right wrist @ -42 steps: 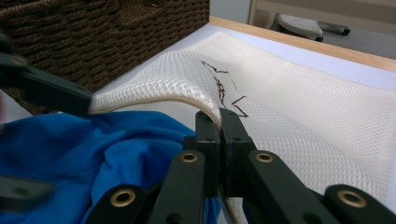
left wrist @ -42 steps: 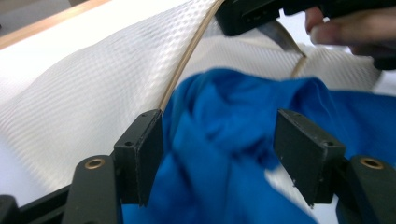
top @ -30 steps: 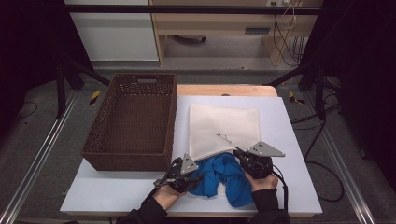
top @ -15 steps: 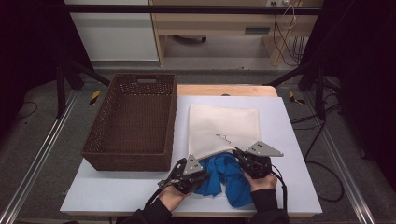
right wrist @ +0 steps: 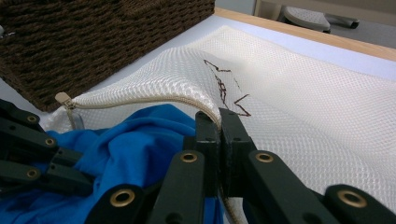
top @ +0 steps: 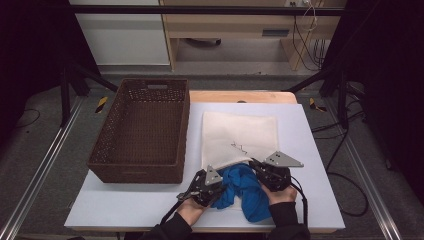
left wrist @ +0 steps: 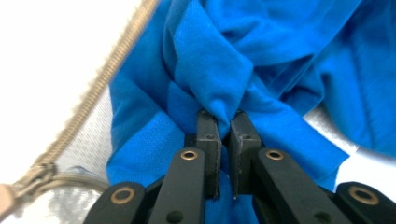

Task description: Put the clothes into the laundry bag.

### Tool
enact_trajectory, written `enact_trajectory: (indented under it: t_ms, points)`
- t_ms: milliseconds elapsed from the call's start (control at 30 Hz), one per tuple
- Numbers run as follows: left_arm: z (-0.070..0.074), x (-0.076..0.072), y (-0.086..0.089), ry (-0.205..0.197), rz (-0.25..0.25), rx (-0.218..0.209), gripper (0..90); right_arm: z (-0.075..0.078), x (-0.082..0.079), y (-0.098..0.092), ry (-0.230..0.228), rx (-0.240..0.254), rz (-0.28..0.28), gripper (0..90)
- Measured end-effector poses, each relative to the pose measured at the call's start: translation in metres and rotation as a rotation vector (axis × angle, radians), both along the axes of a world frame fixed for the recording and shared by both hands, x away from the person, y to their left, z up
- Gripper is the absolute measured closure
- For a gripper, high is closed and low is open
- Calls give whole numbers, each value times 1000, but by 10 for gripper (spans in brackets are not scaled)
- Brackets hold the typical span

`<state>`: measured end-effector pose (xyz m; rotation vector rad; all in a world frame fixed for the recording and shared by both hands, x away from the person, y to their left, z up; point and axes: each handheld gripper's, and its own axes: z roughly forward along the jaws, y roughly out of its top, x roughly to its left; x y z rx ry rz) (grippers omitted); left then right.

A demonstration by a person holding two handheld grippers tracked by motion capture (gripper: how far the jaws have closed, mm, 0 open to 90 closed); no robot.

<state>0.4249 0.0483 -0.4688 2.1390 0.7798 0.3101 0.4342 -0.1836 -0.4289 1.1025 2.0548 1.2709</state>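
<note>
Blue cloth (top: 244, 192), soft knit, crumpled in folds, lies at the near edge of the surface (top: 125, 205), partly inside the mouth of the white mesh bag (top: 240, 137) with its beige zipper (right wrist: 140, 99). Left gripper (left wrist: 223, 114): jaws have just been closing, now clamped on a cloth fold. Right gripper (right wrist: 219, 116): jaws clamped on the bag's zipper edge. Brown woven basket (top: 140, 135) sits toward the left edge. Grey floor beyond. Cloth sits more bunched than a second ago.

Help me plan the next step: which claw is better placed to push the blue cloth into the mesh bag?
Left. The left claw is pinched on the blue cloth at the mouth of the mesh bag. The right claw is busy lifting the bag's zipper edge.
</note>
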Motion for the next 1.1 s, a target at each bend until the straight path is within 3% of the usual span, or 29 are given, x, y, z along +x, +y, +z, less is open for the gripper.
enact_trajectory:
  t_ms: [100, 133, 267, 467, 600, 667, 800, 900, 1000, 1100]
  points:
    - [7, 0, 0, -28, 6, -58, 842, 2, -1, 0, -8, 0, -1, 878]
    - [7, 0, 0, -28, 6, -58, 841, 2, -1, 0, -8, 0, -1, 878]
    - [17, 9, -16, -47, 6, -108, 840, 4, -2, 0, -17, 9, 8, 878]
    - [8, 24, -39, -136, 63, -55, 833, 6, -4, -2, -27, 25, 23, 879]
    - [-3, 31, -38, -136, 88, -21, 807, 4, -3, -3, -18, 28, 18, 878]
    - [-4, 30, -36, -135, 83, -23, 753, 2, -2, -2, -7, 15, 18, 879]
    - [3, 21, -27, -131, 48, -23, 499, 0, -1, -1, -1, 8, 13, 879]
    - [12, 10, -21, -108, 23, -49, 382, 0, -1, -2, -3, 13, 6, 879]
    - [17, -3, -18, -94, -12, -87, 351, 1, -1, -3, -6, 17, 3, 878]
    - [11, -7, -27, -90, -33, -83, 330, 1, -1, -3, -6, 18, 1, 878]
